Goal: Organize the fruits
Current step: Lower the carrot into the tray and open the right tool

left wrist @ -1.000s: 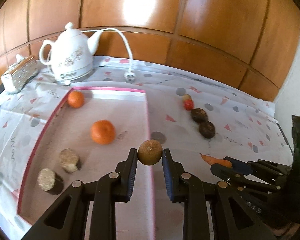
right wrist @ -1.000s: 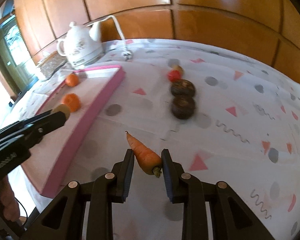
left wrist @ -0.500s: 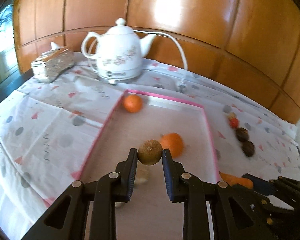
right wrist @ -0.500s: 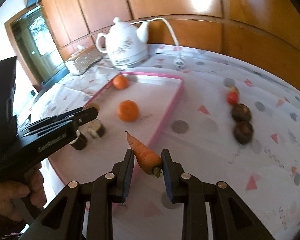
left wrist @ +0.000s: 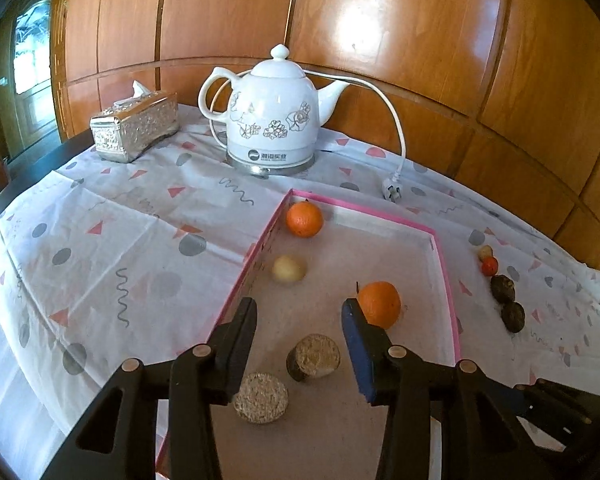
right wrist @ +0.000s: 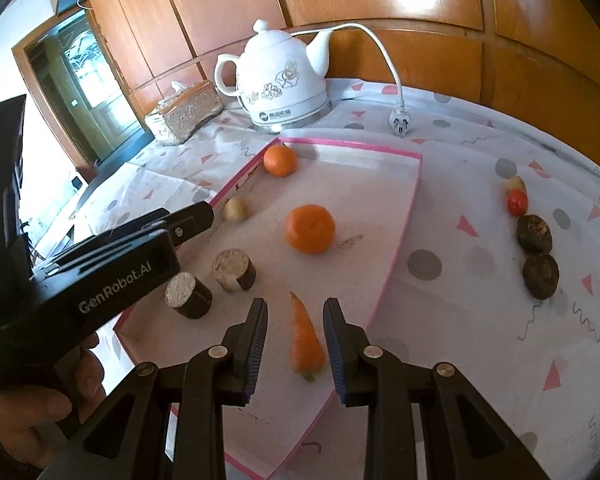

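Right wrist view: carrot (right wrist: 306, 340) lies flat on pink-rimmed tray (right wrist: 404, 236) floor, tip pointing away, between my right gripper (right wrist: 295, 344) fingers w/ gaps both sides; jaws spread, nothing gripped. Left gripper (left wrist: 299, 330) likewise released, hovering over tray w/ nothing between fingers. Pale round fruit (left wrist: 288, 269) sits free on tray near its left rim, blurred. Nothing blocks either gripper. Tray contents otherwise: two oranges, one (left wrist: 304, 219) at far corner, one (left wrist: 379, 305) mid-tray just beside left gripper's right finger; two dark cut cylinders w/ pale tops (right wrist: 234, 270) (right wrist: 188, 295) near front-left. Outside tray, on patterned tablecloth (left wrist: 112, 232) to the right: small red fruit (right wrist: 517, 201), yellowish bit touching behind it, two dark round items (right wrist: 534, 233) (right wrist: 541, 276). Behind tray: white kettle (left wrist: 274, 120) w/ loose plug (left wrist: 392, 192), silver tissue box (left wrist: 134, 126).
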Tool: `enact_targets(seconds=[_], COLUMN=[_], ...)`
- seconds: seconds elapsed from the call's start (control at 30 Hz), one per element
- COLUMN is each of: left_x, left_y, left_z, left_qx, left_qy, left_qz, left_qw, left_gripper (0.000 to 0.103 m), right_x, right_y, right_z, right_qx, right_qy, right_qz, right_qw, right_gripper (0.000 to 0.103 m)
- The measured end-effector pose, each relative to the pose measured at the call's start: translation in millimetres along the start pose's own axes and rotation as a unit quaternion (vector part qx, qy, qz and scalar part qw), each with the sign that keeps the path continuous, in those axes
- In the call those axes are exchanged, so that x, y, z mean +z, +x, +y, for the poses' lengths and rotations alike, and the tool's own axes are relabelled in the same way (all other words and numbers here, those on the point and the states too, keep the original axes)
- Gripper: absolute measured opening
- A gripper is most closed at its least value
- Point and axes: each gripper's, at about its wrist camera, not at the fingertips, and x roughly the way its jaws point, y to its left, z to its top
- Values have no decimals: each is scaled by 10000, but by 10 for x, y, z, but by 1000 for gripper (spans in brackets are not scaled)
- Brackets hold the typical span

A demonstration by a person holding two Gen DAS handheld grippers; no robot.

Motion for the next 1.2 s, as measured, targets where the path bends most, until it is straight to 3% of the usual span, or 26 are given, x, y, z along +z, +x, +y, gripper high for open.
enact_targets(seconds=[0.7, 1.2], left_x=[-274, -377], left_y=[-130, -138], left_z=[-300, -661], left_qx=[-252, -517], left_qy=[281, 736], left_qz=[180, 268], left_qw=[9991, 9956], left_gripper=[47, 47], right_x=[-186, -329], right_y=[-205, -360], right_z=[-314, -825], right_qx=[-474, -906], right_qy=[425, 1055], right_qz=[-196, -308], right_qw=[9978, 9898], right_gripper=[30, 32])
